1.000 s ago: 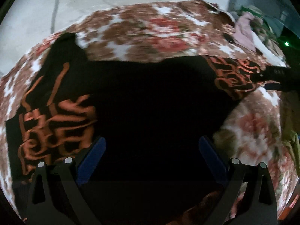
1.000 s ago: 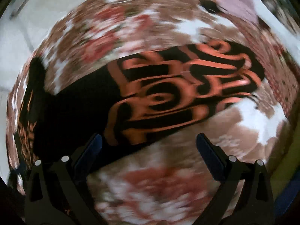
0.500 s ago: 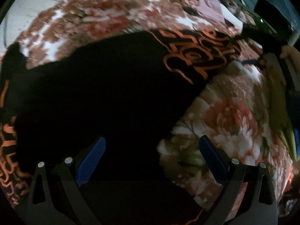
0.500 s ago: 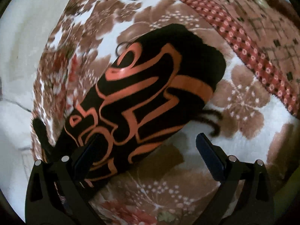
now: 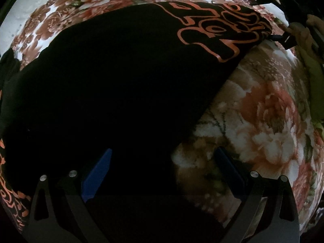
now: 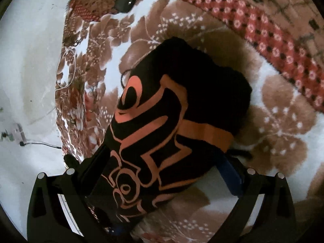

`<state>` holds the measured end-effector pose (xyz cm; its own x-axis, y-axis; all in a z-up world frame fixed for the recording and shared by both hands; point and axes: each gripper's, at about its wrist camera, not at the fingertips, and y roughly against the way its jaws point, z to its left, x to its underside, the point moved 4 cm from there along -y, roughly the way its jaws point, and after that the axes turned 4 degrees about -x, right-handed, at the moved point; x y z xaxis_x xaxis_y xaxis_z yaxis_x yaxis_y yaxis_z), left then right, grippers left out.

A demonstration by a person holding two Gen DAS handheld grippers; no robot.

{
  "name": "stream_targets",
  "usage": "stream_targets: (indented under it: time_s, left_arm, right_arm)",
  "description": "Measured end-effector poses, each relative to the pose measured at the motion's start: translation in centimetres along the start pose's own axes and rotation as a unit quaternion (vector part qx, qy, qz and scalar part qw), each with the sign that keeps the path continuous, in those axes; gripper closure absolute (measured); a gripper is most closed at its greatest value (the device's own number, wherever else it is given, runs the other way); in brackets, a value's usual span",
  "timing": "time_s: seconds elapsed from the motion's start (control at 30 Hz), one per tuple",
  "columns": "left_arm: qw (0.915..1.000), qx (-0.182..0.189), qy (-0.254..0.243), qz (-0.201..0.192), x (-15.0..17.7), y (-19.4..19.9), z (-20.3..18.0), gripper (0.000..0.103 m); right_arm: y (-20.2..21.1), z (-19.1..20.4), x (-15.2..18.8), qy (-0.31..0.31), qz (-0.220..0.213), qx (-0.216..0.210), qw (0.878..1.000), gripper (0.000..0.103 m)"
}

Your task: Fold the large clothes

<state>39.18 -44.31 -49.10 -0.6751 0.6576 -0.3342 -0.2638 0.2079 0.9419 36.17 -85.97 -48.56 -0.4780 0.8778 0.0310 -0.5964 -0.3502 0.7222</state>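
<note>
Black cloth with orange lettering, a large garment (image 5: 113,85), lies spread on a floral blanket (image 5: 263,117). Left wrist view: garment fills most of the frame; its far sleeve (image 5: 226,30) runs up and right, with the orange print on it.

Left gripper (image 5: 162,174): jaws wide apart, blue pads visible on both sides, nothing between them. It hangs over the garment's lower edge, one finger above black cloth, the other above bare blanket. Compared with half a second ago, framing is nearly the same; the sleeve sits slightly higher and further right.

Right gripper (image 6: 162,174): jaws wide, now straddling the sleeve (image 6: 172,125); the printed cloth passes between the two fingers. Whether the pads touch the cloth, cannot tell. Half a second ago the sleeve lay ahead of the fingers; one second ago it lay crosswise and blurred. The sleeve end (image 6: 212,77) points up and away, resting on the blanket.

Red patterned cloth (image 6: 253,26) borders the blanket at upper right. Pale floor (image 6: 26,60) at left.
</note>
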Motion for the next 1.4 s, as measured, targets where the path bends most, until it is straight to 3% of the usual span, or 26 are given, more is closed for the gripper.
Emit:
stream_targets:
  time_s: [0.13, 0.23, 0.3, 0.33, 0.4, 0.43, 0.53, 0.67, 0.87, 1.2, 1.4]
  left_arm:
    - [1.0000, 0.003, -0.002, -0.006, 0.0, -0.1, 0.0, 0.005]
    - [0.9999, 0.001, -0.002, -0.012, 0.0, 0.0, -0.1, 0.005]
    - [0.9999, 0.000, -0.002, -0.015, 0.1, 0.0, -0.1, 0.005]
    - [0.9999, -0.002, -0.003, -0.016, 0.1, -0.1, -0.2, 0.005]
    - [0.9998, -0.005, -0.005, -0.016, 0.3, 0.0, -0.3, 0.005]
    - [0.9999, -0.004, -0.004, -0.015, 0.3, 0.0, -0.3, 0.005]
    - [0.9999, -0.001, 0.000, -0.015, 0.6, 0.0, -0.4, 0.005]
    - [0.9999, -0.011, 0.000, -0.011, 0.7, -0.5, 0.0, 0.004]
    - [0.9995, -0.022, 0.007, -0.020, 0.6, -0.8, -0.2, 0.004]
    - [0.9986, -0.023, 0.005, -0.048, 1.0, -0.5, 0.1, 0.004]
    - [0.9975, -0.028, 0.013, -0.063, 1.4, -0.4, -0.1, 0.004]
  right_arm:
    - [-0.3, -1.0, -1.1, -0.029, -0.003, -0.010, 1.000, 0.004]
    - [0.4, -1.3, -1.9, -0.031, -0.026, -0.003, 0.999, 0.019]
    - [0.5, -1.8, -2.4, -0.048, -0.027, -0.013, 0.998, 0.021]
    - [0.4, -1.9, -2.5, -0.051, -0.026, -0.016, 0.998, 0.028]
    - [0.4, -2.3, -2.8, -0.045, -0.026, -0.008, 0.999, 0.052]
    - [0.4, -2.7, -2.9, -0.046, -0.027, 0.001, 0.999, 0.075]
    - [0.6, -3.3, -2.8, -0.042, -0.023, -0.009, 0.999, 0.086]
    - [1.6, -1.6, -2.1, 0.019, -0.039, 0.016, 0.999, 0.090]
    - [4.0, 7.8, 1.3, 0.162, -0.060, 0.009, 0.985, 0.091]
    - [1.9, 27.1, 13.5, 0.308, -0.014, -0.071, 0.949, 0.091]
    - [-1.5, 35.9, 22.5, 0.366, 0.029, -0.093, 0.925, 0.091]
